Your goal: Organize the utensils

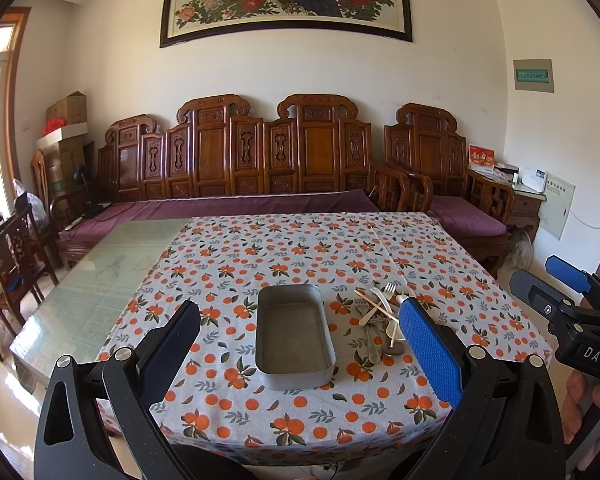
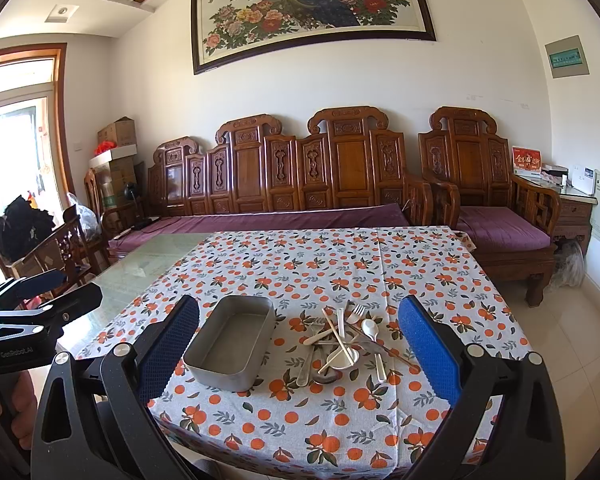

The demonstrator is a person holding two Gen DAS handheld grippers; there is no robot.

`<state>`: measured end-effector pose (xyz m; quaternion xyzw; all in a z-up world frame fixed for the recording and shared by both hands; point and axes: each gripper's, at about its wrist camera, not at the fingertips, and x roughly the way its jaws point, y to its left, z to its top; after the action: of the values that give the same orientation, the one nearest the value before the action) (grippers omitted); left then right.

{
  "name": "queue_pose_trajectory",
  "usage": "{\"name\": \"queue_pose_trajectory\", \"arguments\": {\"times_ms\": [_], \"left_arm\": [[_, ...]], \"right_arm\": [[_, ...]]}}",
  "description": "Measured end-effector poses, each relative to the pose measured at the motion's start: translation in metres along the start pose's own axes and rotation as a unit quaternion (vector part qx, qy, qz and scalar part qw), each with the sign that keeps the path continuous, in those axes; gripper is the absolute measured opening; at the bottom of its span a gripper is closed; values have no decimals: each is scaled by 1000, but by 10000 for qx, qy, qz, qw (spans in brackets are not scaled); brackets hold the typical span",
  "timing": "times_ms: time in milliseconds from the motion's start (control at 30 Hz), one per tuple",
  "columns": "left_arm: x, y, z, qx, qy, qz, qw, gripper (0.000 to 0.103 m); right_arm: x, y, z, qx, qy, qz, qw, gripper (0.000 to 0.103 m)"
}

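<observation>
Both grippers hover over the near table edge, spread wide, holding nothing: left gripper (image 1: 300, 344), right gripper (image 2: 300, 344). Metal tray (image 2: 232, 346) sits empty on the orange-print tablecloth (image 2: 340, 264); utensil pile (image 2: 346, 340) (forks, spoons, chopsticks, crossed over each other) lies just right of it.
</observation>
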<state>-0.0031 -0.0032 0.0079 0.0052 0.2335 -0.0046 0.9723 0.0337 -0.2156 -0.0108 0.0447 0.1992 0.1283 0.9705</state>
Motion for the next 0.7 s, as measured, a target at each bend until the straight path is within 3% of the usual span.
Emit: {"name": "queue_pose_trajectory", "arguments": {"times_ms": [700], "left_arm": [[-2, -3, 2, 18, -20, -13, 10000, 96]], "right_arm": [[0, 1, 0, -5, -10, -1, 10000, 100]]}}
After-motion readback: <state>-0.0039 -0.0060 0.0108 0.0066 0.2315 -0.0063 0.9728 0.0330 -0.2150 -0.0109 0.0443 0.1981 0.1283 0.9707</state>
